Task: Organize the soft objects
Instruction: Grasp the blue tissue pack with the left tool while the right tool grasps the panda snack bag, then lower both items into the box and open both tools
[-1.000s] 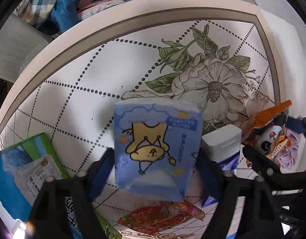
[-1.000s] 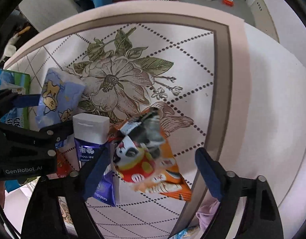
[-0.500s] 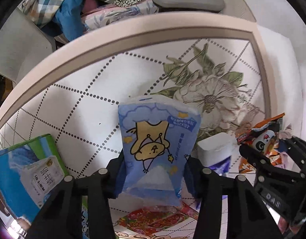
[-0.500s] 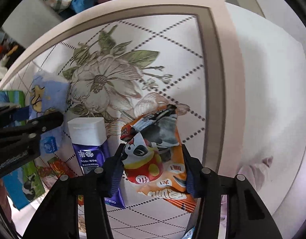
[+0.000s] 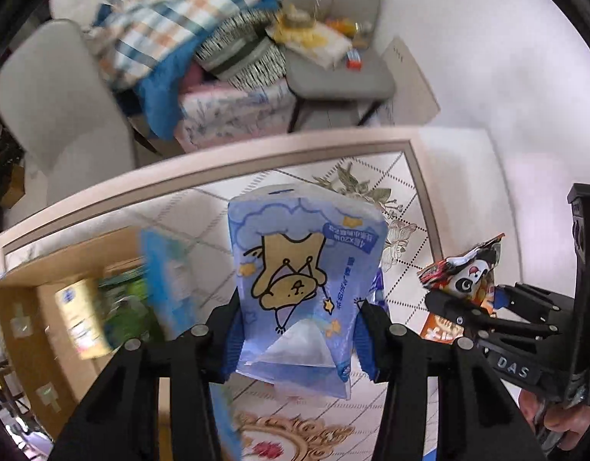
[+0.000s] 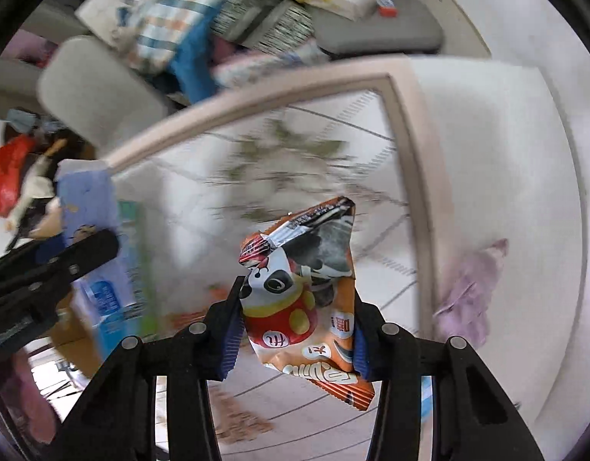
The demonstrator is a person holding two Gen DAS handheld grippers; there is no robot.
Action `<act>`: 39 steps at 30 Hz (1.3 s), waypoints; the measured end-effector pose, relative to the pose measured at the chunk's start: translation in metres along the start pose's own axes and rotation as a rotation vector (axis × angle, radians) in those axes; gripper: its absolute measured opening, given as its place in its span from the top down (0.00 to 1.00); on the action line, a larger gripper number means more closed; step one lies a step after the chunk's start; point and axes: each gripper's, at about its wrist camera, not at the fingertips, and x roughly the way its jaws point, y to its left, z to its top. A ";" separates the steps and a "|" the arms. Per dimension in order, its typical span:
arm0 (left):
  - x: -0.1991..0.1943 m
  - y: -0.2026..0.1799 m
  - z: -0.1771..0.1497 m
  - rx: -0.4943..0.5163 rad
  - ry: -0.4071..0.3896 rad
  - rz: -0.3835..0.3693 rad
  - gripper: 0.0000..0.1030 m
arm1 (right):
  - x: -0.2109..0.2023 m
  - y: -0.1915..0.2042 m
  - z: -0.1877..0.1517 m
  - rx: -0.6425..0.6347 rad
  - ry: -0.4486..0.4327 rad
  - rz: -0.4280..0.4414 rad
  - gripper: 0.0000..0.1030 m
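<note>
My left gripper (image 5: 296, 336) is shut on a blue tissue pack (image 5: 300, 288) with a yellow bear print and holds it up above the floral table (image 5: 406, 199). My right gripper (image 6: 296, 336) is shut on an orange snack bag (image 6: 306, 296) with a panda picture, also lifted off the table (image 6: 406, 161). In the left wrist view the right gripper (image 5: 483, 307) and its snack bag (image 5: 467, 272) show at the right. In the right wrist view the left gripper (image 6: 57, 265) and tissue pack (image 6: 87, 199) show at the left.
An open cardboard box (image 5: 33, 330) with packs inside sits at the table's left. A blue-green pack (image 5: 168, 280) lies beside it. A lilac cloth (image 6: 467, 299) lies on the white pad at right. Chairs (image 5: 333, 57) piled with clothes and items stand beyond the table.
Both grippers have closed on their packs and lifted them off the table. Both views tilted upward, so the chairs and box came into view.
</note>
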 end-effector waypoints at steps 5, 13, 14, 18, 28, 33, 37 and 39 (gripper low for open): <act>-0.068 0.058 -0.045 -0.034 -0.076 0.029 0.56 | -0.040 0.091 -0.046 -0.073 -0.066 0.095 0.53; -0.114 0.192 -0.109 -0.154 -0.092 0.155 0.56 | -0.029 0.251 -0.102 -0.189 -0.013 0.185 0.53; -0.111 0.207 -0.113 -0.173 -0.083 0.161 0.56 | -0.021 0.267 -0.107 -0.194 0.002 0.186 0.53; -0.083 0.257 -0.118 -0.215 -0.039 0.192 0.56 | 0.017 0.310 -0.114 -0.185 0.061 0.163 0.53; -0.001 0.303 -0.100 -0.204 0.098 0.147 0.56 | 0.130 0.360 -0.126 -0.126 0.198 0.115 0.53; 0.023 0.303 -0.093 -0.196 0.146 0.133 0.56 | 0.175 0.364 -0.126 -0.121 0.240 0.054 0.53; 0.037 0.305 -0.093 -0.188 0.162 0.135 0.54 | 0.198 0.369 -0.131 -0.120 0.261 0.027 0.53; 0.041 0.307 -0.093 -0.195 0.170 0.131 0.53 | 0.206 0.371 -0.133 -0.118 0.264 0.019 0.51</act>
